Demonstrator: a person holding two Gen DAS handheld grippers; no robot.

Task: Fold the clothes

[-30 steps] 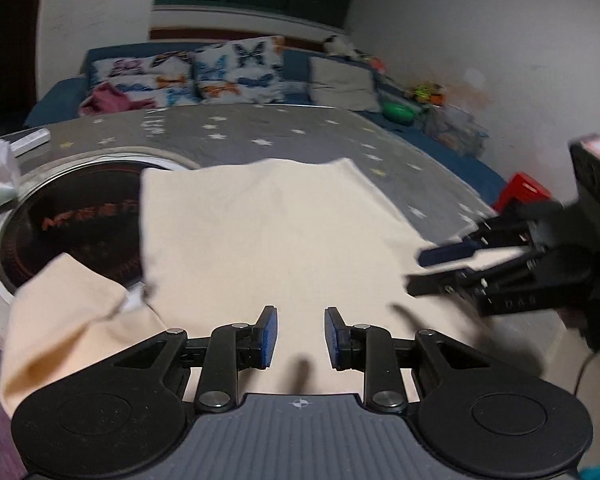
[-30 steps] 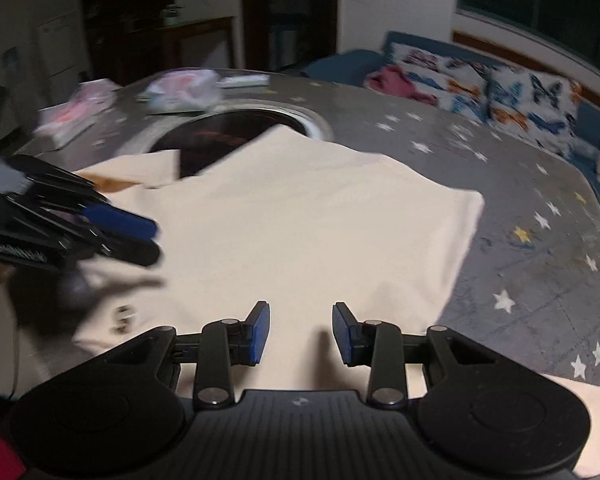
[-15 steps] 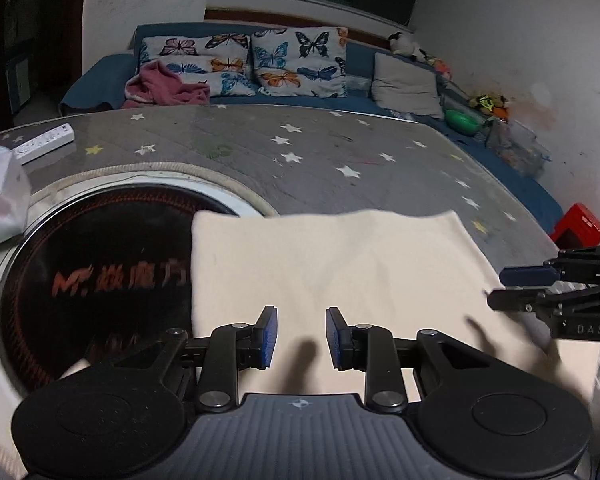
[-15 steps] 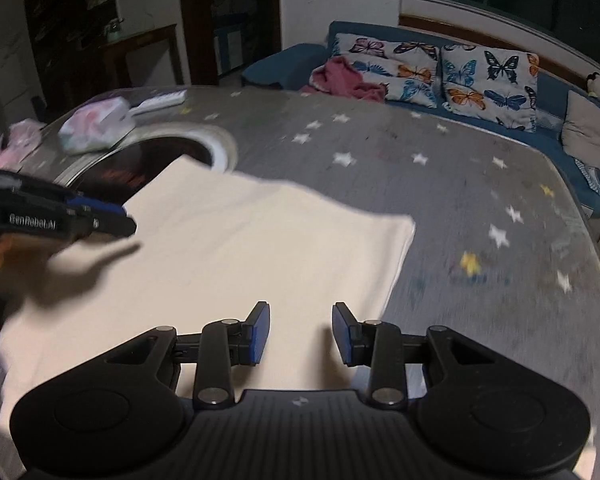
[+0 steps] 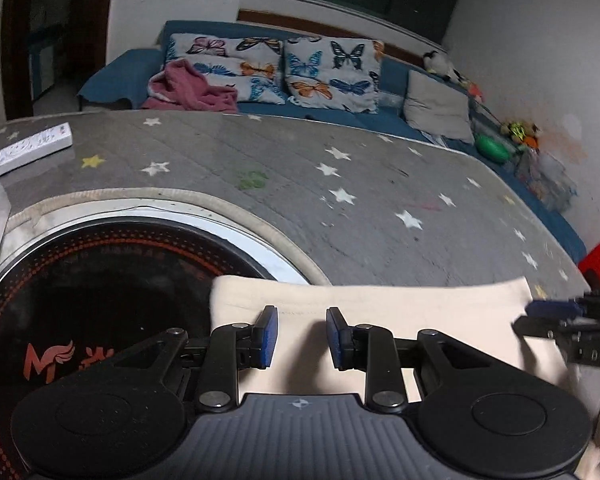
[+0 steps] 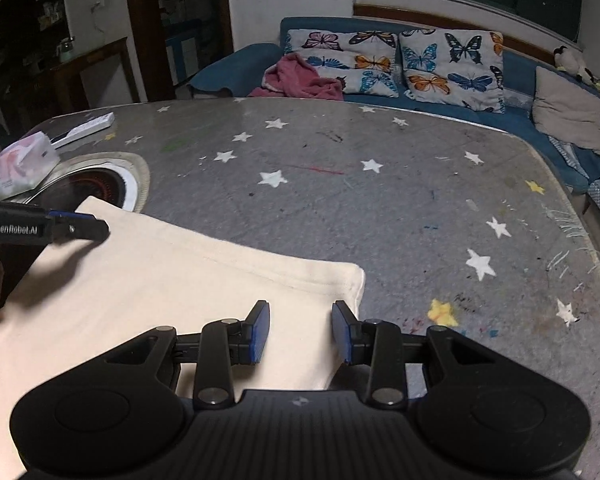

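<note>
Garment (image 6: 172, 280) on table (image 6: 380, 208) near edge, partly over cooktop (image 5: 80, 280); sofa (image 6: 516, 64) behind table.

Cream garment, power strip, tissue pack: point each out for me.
cream garment (image 6: 188, 280), right wrist view, middle of the folded cloth.
power strip (image 5: 32, 148), left wrist view, its white top face.
tissue pack (image 6: 22, 166), right wrist view, its front side.

1 cream garment (image 6: 172, 280); 2 tools, left (image 5: 298, 336), right (image 6: 300, 332); 2 butterfly cushions (image 6: 396, 64).
</note>
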